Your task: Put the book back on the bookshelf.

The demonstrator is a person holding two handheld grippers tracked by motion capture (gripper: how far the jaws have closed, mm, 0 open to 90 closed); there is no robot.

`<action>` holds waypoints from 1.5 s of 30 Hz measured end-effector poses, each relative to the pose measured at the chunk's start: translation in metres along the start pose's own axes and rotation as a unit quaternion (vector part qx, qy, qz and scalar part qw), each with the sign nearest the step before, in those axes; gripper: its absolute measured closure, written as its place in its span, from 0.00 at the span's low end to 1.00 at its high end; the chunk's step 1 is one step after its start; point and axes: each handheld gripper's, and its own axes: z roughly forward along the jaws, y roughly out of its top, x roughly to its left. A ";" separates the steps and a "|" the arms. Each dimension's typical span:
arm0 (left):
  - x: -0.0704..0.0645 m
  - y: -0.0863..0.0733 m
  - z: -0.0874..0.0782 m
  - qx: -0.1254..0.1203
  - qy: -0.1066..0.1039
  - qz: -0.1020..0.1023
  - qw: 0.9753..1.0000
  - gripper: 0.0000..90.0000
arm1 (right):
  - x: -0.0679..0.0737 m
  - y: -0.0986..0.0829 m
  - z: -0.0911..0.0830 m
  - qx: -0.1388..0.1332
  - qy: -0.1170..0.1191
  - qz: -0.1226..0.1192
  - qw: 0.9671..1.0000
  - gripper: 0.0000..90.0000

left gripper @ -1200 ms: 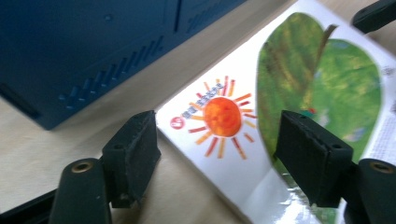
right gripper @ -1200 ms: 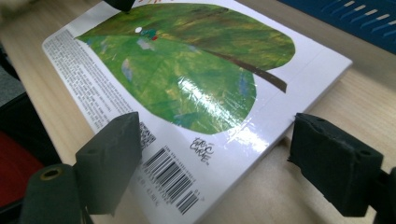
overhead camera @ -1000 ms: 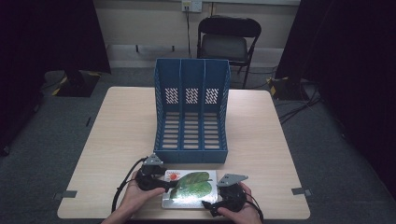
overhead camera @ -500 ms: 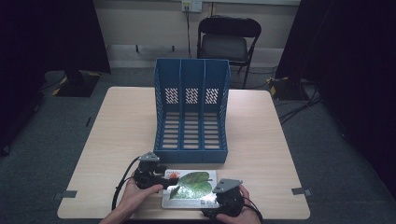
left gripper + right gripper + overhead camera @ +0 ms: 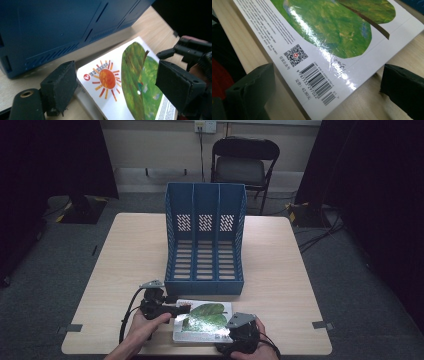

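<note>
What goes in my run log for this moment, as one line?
left gripper: open, straddling book corner | right gripper: open at barcode corner | book: flat before blue file rack

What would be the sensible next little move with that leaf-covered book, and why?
Probably close the right gripper on the book corner. Its jaws stand open on either side of the barcode corner, and the left gripper is open around the sun corner. The book lies flat before the blue file rack.

Book (image 5: 202, 320): white cover w/ big green leaf, orange-red sun, black barcode + QR. File rack (image 5: 205, 240): blue, slotted floor, perforated back. Table (image 5: 125, 255): pale wood grain. Both grippers' pads black. Chair (image 5: 240, 165): black.
</note>
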 end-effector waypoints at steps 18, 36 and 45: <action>0.005 -0.004 -0.012 -0.035 -0.045 -0.074 0.996 0.24 | -0.005 0.002 0.000 -0.015 0.015 0.036 0.999 0.00; 0.004 -0.010 -0.017 -0.033 -0.099 -0.098 0.990 0.36 | -0.012 0.001 -0.004 -0.031 0.033 0.071 0.996 0.09; -0.006 -0.015 -0.001 0.021 -0.091 -0.083 0.992 0.50 | -0.016 0.000 -0.006 -0.039 0.035 0.083 0.995 0.18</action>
